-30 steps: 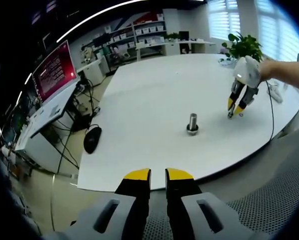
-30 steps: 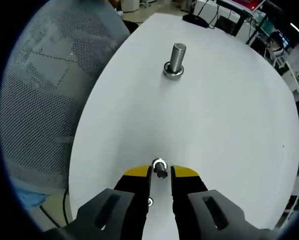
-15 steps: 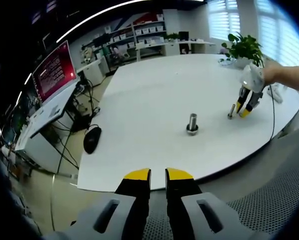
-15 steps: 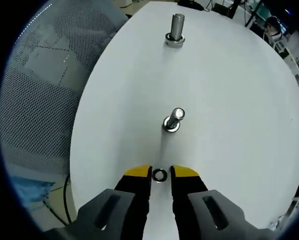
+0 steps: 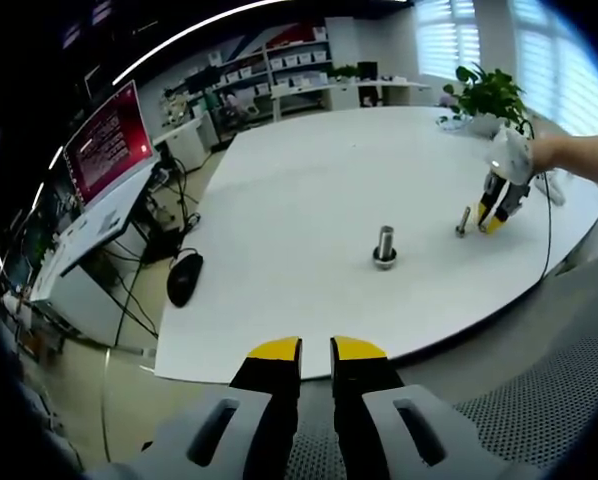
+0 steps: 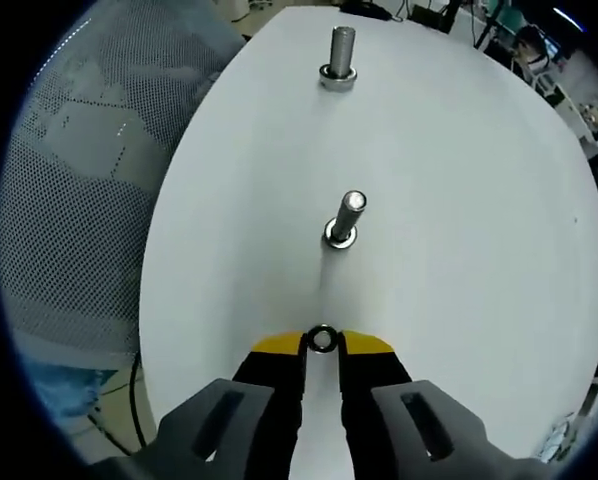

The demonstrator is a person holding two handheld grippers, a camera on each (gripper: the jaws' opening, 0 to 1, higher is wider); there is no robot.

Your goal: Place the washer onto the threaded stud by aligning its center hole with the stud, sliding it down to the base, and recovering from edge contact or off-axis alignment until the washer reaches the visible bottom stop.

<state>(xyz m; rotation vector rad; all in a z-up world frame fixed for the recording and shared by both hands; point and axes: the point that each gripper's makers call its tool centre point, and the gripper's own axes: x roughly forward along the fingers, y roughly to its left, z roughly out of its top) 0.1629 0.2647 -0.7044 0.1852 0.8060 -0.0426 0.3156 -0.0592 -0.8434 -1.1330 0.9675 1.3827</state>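
Observation:
In the right gripper view my right gripper (image 6: 322,345) is shut on a small steel washer (image 6: 322,339), held flat between the yellow tips just above the white table (image 6: 459,200). A short threaded stud (image 6: 345,218) stands upright a little ahead of the tips, with a ring at its base. A larger stud (image 6: 339,55) stands farther on. In the left gripper view the larger stud (image 5: 384,246) is mid-table, and the small stud (image 5: 463,221) stands beside the right gripper (image 5: 494,215), held by a hand. My left gripper (image 5: 316,350) hangs shut and empty off the table's near edge.
A mesh chair back (image 6: 79,150) lies left of the table in the right gripper view. A black mouse (image 5: 184,277), a monitor (image 5: 104,145), a potted plant (image 5: 487,92) and a cable (image 5: 545,230) are in the left gripper view.
The right gripper let go of the small stud, backed away from it, and its jaws closed on the washer lying on the table. The left gripper stayed put.

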